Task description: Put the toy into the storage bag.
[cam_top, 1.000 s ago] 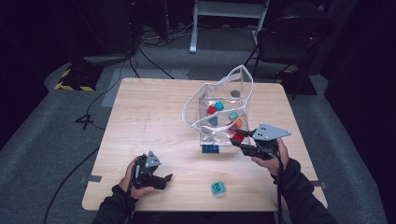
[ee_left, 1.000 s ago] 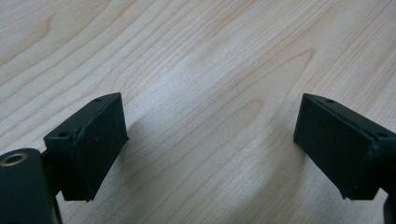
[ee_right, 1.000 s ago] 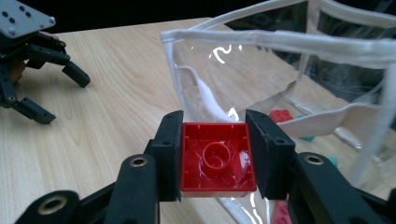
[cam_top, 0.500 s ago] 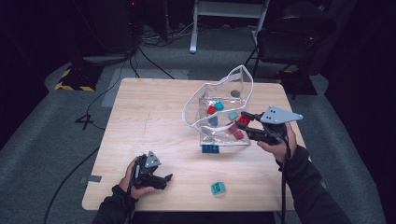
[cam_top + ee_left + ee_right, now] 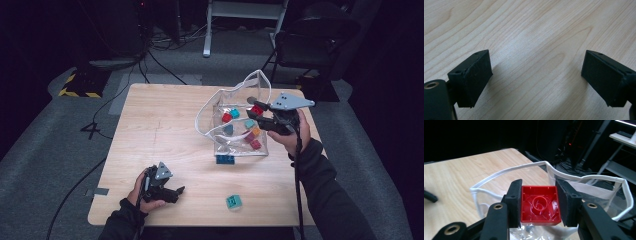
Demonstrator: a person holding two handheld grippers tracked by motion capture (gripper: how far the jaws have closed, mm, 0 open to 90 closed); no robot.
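Table: we note a pale wood table (image 5: pixel 165 130) on grey carpet, the room dark, cables trailing behind
Red block: square, its hollow underside (image 5: pixel 540 204) facing the right gripper view, held over the rim of the clear bag (image 5: pixel 235 127)
Right gripper (image 5: pixel 256 112): we find it clamped on the red block
Left gripper (image 5: pixel 176 192): jaws apart, nothing between them, low over bare wood
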